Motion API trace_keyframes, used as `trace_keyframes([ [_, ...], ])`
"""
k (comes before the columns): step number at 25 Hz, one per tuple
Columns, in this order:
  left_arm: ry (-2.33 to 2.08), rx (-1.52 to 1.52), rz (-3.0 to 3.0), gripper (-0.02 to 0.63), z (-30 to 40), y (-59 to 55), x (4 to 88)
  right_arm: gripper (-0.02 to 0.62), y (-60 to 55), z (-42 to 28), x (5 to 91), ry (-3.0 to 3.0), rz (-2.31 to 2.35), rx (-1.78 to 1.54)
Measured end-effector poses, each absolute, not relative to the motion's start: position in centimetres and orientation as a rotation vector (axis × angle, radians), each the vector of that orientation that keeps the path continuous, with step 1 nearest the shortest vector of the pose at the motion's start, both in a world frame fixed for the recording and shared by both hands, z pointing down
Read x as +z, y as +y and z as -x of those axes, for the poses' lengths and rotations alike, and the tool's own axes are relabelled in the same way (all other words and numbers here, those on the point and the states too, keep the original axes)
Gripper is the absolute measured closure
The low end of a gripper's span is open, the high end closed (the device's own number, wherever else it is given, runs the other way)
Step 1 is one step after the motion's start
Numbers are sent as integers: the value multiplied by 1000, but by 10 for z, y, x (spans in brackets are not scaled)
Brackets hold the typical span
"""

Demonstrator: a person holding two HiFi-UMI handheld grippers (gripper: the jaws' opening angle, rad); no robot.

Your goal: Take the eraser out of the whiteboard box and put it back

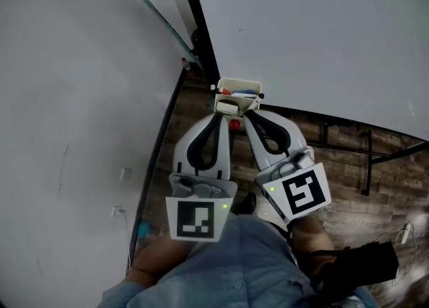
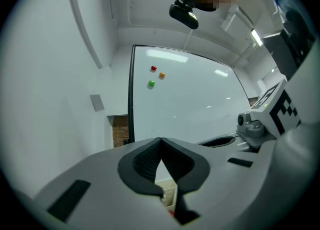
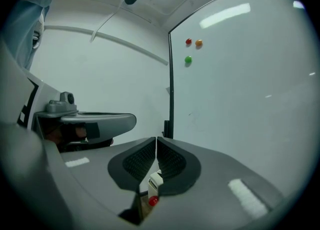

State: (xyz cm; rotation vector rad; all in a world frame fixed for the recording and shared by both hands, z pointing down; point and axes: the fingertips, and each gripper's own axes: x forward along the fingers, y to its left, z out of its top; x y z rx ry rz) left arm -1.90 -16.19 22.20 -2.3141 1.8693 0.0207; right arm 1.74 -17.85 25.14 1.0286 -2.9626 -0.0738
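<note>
**Pointing both grippers at whiteboard box, eraser inside**

Whiteboard box (image 1: pixel 238 95) hangs at lower left corner of whiteboard (image 1: pixel 322 38). Eraser (image 1: pixel 228 107), a pale block, lies in box's near-left part, untouched. Red + blue markers (image 1: pixel 238 90) lie across its far part.

Left gripper (image 1: pixel 220 117) points at box's left half, tips just short of near wall, jaws pressed together w/ nothing btw them. Right gripper (image 1: pixel 247 117) sits alongside on the right, angled in toward box, tips also close to near wall. Its jaws are closed down to a hairline slit, nothing pinched. The two grippers' tips sit near each other, not touching.

Small red round thing (image 1: pixel 233 125) shows just below box, btw the two grippers. Farther up the board: red magnet (image 2: pixel 153 68), orange magnet (image 2: pixel 162 75), green magnet (image 2: pixel 151 83). Wood floor (image 1: pixel 348 159) lies under the board, plain wall (image 1: pixel 74 65) to the left.
</note>
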Motion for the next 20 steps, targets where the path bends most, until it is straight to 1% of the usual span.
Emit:
trace_keyframes([
  [12, 1863, 51, 2360, 601, 50, -197, 233, 570, -205, 15, 278, -2896, -932, -67],
  [14, 1871, 60, 2379, 601, 54, -205, 238, 550, -209, 20, 284, -2880, -912, -60],
  [15, 1877, 62, 2389, 601, 57, -208, 241, 529, -211, 22, 288, -2869, -898, -57],
  [16, 1882, 61, 2400, 601, 59, -211, 244, 478, -212, 25, 293, -2854, -880, -55],
  [17, 1886, 58, 2410, 601, 61, -215, 247, 453, -214, 28, 299, -2835, -861, -59],
  [20, 1896, 52, 2440, 601, 65, -225, 258, 430, -221, 35, 316, -2769, -828, -79],
])
